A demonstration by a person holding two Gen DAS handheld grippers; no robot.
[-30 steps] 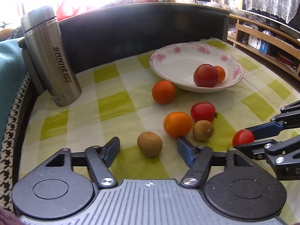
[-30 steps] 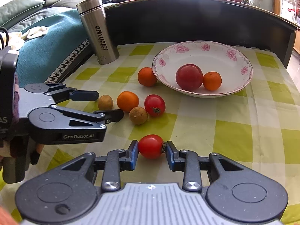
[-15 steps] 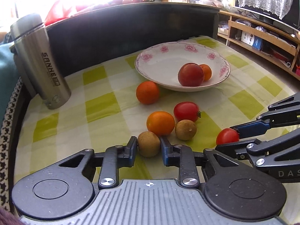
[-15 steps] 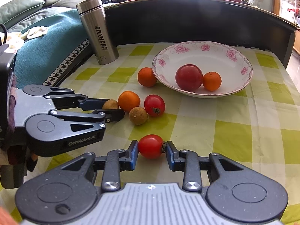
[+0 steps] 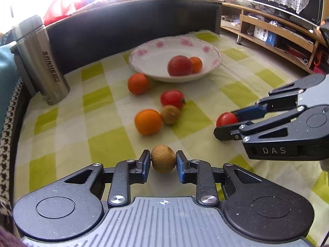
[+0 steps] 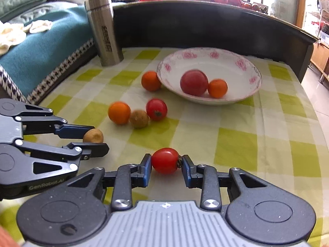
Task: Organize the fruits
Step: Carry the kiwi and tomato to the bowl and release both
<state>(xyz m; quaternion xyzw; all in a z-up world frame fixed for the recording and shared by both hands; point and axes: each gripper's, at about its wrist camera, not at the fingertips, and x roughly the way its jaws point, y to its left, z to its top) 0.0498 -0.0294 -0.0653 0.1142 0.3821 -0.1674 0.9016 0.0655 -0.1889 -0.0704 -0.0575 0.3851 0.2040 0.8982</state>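
Green-and-white checked cloth (image 5: 107, 144) covers the table. Nearest, the left gripper (image 5: 163, 161) is clamped on a brown kiwi (image 5: 163, 159), and the right gripper (image 6: 166, 162) grips a small tomato (image 6: 165, 160). Beyond lie an orange (image 6: 119, 112), a second kiwi (image 6: 139, 119) and another tomato (image 6: 156, 109). Farther back, the flowered bowl (image 6: 236, 61) holds two fruits.

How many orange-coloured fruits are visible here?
3. One orange fruit lies in the bowl, one touches the bowl's outer rim, and one sits beside a brown fruit.
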